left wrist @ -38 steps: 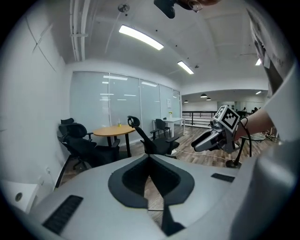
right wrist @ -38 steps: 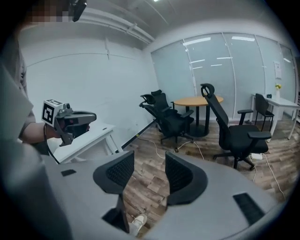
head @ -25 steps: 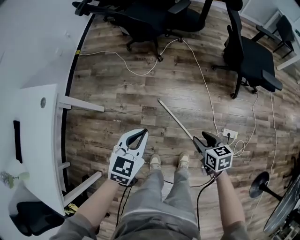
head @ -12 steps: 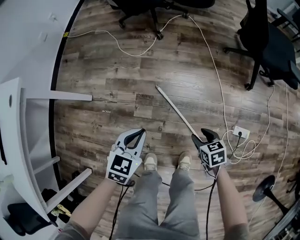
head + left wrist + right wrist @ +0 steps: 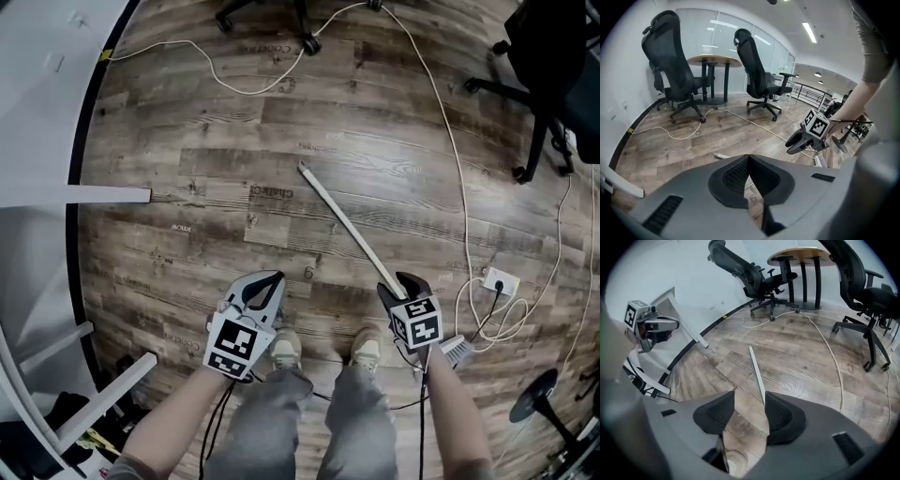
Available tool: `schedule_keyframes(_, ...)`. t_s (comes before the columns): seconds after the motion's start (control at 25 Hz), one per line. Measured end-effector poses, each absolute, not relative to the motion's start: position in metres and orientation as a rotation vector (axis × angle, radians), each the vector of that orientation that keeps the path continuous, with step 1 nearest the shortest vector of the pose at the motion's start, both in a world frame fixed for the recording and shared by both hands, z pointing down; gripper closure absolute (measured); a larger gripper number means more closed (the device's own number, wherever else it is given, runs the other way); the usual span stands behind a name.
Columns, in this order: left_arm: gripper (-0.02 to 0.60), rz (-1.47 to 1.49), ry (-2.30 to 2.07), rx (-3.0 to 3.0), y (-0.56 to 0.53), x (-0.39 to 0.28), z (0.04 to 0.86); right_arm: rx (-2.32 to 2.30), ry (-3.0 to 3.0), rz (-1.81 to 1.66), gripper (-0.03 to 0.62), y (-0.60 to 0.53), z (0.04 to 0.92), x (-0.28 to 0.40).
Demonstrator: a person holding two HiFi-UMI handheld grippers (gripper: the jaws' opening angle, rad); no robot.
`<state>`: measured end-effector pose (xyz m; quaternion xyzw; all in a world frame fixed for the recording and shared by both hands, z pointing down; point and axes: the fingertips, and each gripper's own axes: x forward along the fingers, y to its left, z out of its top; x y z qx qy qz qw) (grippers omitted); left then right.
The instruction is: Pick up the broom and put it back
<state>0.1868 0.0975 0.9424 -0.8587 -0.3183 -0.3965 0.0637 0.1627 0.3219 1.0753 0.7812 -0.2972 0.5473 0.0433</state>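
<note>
broom (image 5: pixel 342 225) handle now lies between the spread jaws of the right gripper (image 5: pixel 400 282), ready for grasping; left gripper (image 5: pixel 270 279) clenched, empty.

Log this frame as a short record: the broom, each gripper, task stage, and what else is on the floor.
broom: lying flat on the wooden floor, handle pointing away from the person, brush head nearest them
right gripper: jaws apart, above the handle's near part, not closed on it
left gripper: jaws together, nothing between them
task stage: broom not yet picked up
nearby: white cable, socket block, office chair
</note>
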Motion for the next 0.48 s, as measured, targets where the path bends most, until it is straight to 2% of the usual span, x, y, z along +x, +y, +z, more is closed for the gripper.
schedule_keyframes(0.48,0.566,-1.283,-0.972,-2.572,0.096,0.179,1.1,2.302,-0.881,1.71,0.375,0.332,1.232,0.159)
